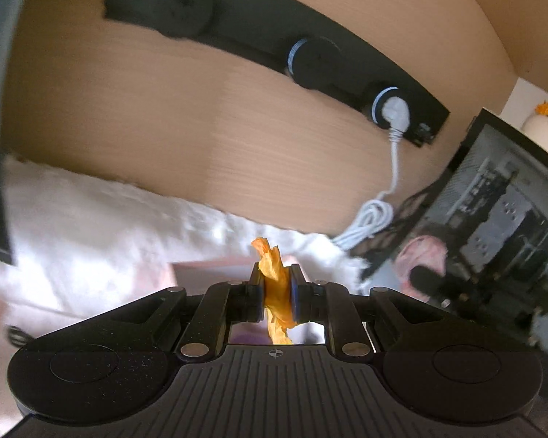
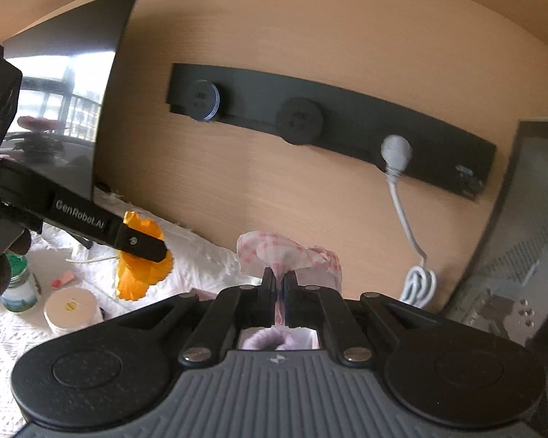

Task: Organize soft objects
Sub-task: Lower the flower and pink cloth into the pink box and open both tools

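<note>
The left gripper [image 1: 277, 292] is clenched on an orange cloth [image 1: 276, 288], which bunches between its pads and pokes out above and below them. The right gripper [image 2: 278, 292] pinches a pink checked cloth [image 2: 285, 253], its folds rising above the tips, over the white bedding [image 2: 201, 255].

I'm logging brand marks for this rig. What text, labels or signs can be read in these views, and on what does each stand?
"GenRobot.AI": on the side of the left gripper, seen from the right wrist view.
Markings at the end of the black socket strip: too blurred to read.
Label on the small jar: too blurred to read.
</note>
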